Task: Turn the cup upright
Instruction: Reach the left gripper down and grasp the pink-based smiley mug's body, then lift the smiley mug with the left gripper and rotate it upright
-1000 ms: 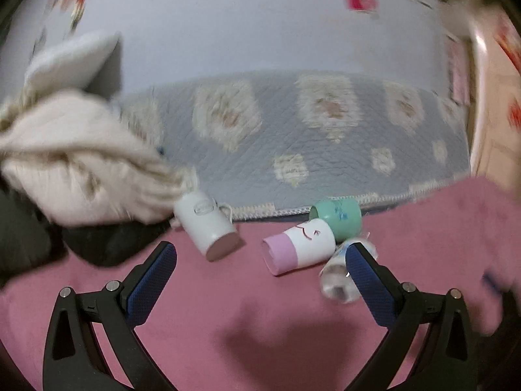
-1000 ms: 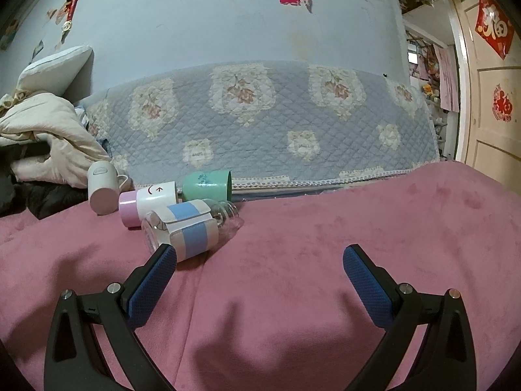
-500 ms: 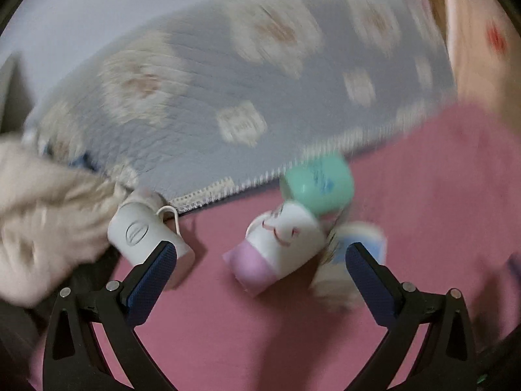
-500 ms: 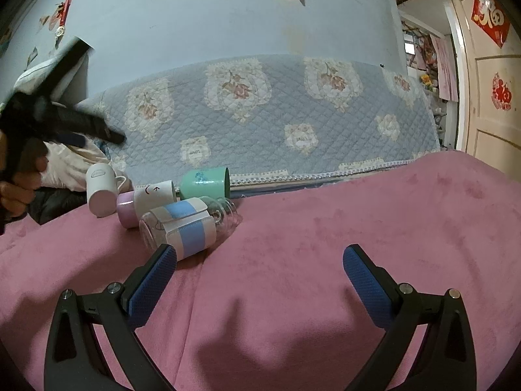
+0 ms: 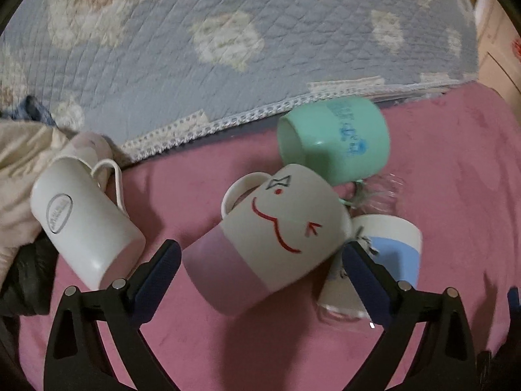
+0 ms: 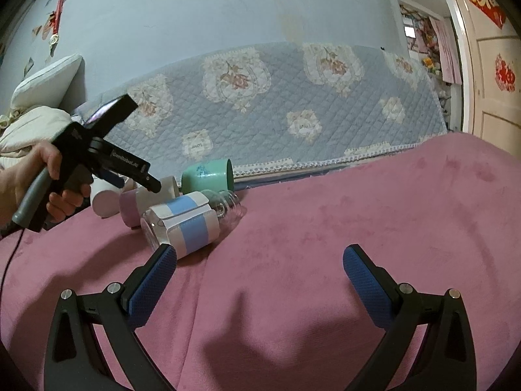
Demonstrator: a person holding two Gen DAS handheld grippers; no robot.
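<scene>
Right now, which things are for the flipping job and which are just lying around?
For the job:
- smiley mug, on its side between the open left claw
- maybe the white mug and green cup, also tipped over

Just lying about:
- clear bottle with the blue band
- quilted cover
- cream bedding

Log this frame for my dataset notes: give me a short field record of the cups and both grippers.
surface: pink blanket
target: smiley mug, on its side
neighbours: white mug, green cup, glass bottle, all on their sides
left gripper: open, straddling the smiley mug
right gripper: open, over bare blanket
</scene>
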